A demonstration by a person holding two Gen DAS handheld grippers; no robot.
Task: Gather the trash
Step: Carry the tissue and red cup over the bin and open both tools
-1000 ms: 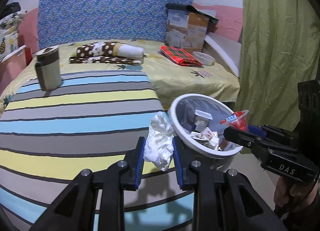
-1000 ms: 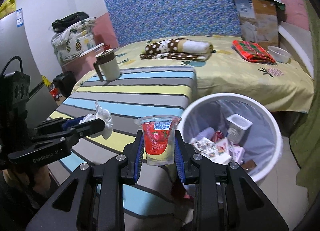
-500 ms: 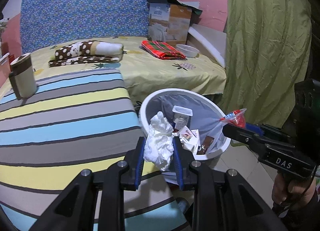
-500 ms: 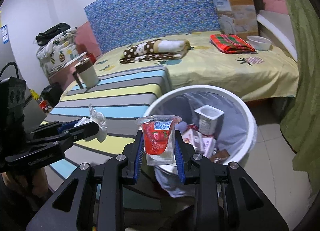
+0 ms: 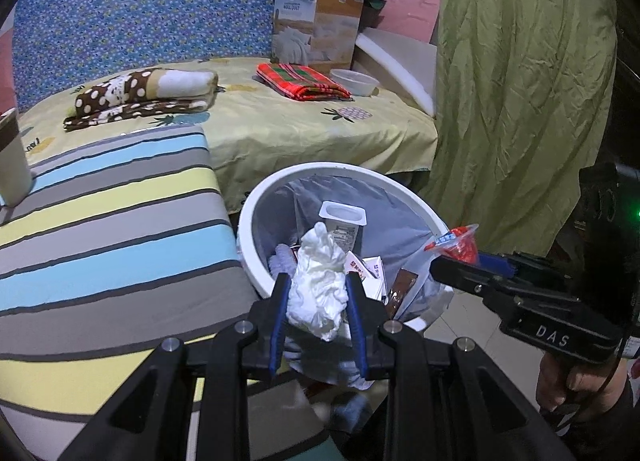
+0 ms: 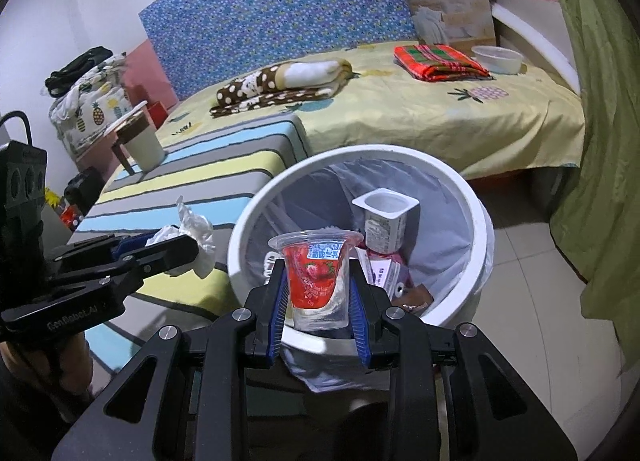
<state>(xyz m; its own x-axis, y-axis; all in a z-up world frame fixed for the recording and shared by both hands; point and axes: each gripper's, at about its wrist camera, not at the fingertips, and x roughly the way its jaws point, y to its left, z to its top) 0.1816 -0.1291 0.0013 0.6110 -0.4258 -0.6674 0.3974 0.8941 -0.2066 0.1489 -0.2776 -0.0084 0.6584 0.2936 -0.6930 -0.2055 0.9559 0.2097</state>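
My left gripper (image 5: 318, 293) is shut on a crumpled white tissue (image 5: 318, 289), held over the near rim of the white trash bin (image 5: 256, 261). My right gripper (image 6: 318, 293) is shut on a clear plastic cup with a red strawberry label (image 6: 318, 281), upright above the near rim of the same bin (image 6: 476, 221). Inside the bin lie a white yoghurt pot (image 6: 386, 221) and several wrappers on a grey liner. In the left wrist view the right gripper (image 5: 460, 261) with the cup (image 5: 458, 243) comes in from the right; in the right wrist view the left gripper (image 6: 176, 249) with the tissue (image 6: 196, 229) comes in from the left.
A striped cloth surface (image 5: 100, 229) lies left of the bin, with a cream mug (image 6: 140, 141) on it. Behind is a bed with a yellow sheet (image 5: 280, 133), a dotted blanket (image 5: 144, 93), a red plaid cloth (image 5: 304, 79), a bowl (image 5: 354, 81) and a box (image 5: 316, 25). A green curtain (image 5: 520, 101) hangs at right.
Both grippers have moved from over the striped cloth toward the bin, which now sits larger and more central. Tissue and cup stay gripped.
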